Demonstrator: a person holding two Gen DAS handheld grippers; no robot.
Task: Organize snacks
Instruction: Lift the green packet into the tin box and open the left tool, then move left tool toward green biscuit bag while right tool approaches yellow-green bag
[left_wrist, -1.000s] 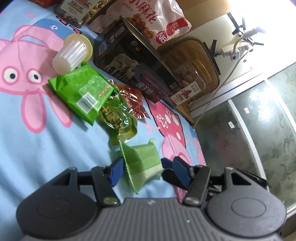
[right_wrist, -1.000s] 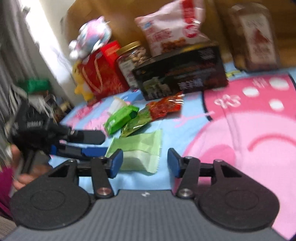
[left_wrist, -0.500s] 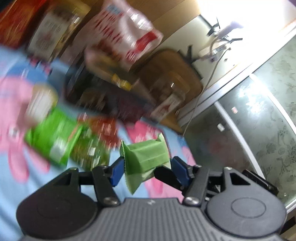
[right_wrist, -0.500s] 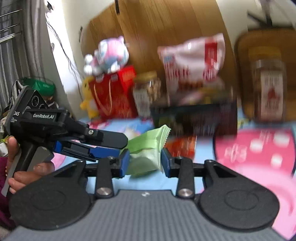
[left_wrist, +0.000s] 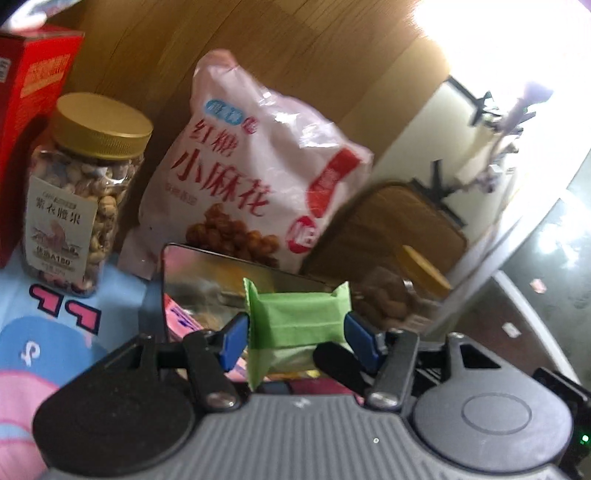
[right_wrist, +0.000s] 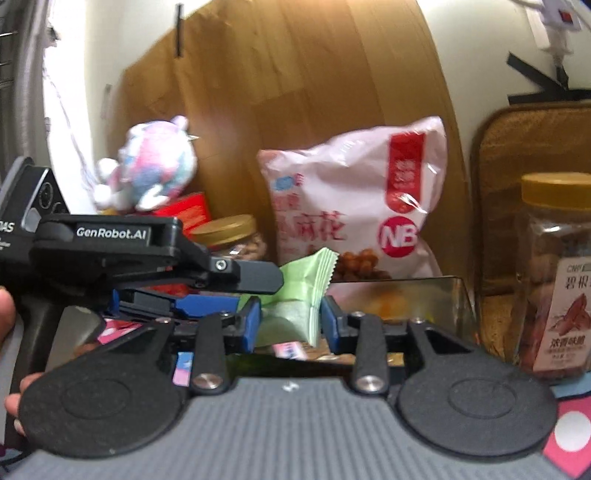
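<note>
A light green snack packet (left_wrist: 299, 317) hangs in the air between both grippers. My left gripper (left_wrist: 295, 332) is shut on it, blue pads pressing its two sides. In the right wrist view the same packet (right_wrist: 295, 295) sits between the pads of my right gripper (right_wrist: 291, 325), which still press it though the jaws are opening slightly. The left gripper (right_wrist: 236, 291) reaches in from the left and grips the packet's near end. Just behind and below the packet stands an open dark box (left_wrist: 207, 273) with a shiny lid.
A pink bag of fried snacks (left_wrist: 258, 177) leans on a wooden board behind the box. A gold-lidded nut jar (left_wrist: 81, 195) and a red box (left_wrist: 29, 110) stand left; another jar (right_wrist: 554, 280) stands right. A plush toy (right_wrist: 151, 166) sits at the back. A hand (right_wrist: 7, 314) holds the left gripper.
The green packet has been lifted off the cartoon cloth. The right gripper closed on it, and both grippers rose with it toward the open dark box.
</note>
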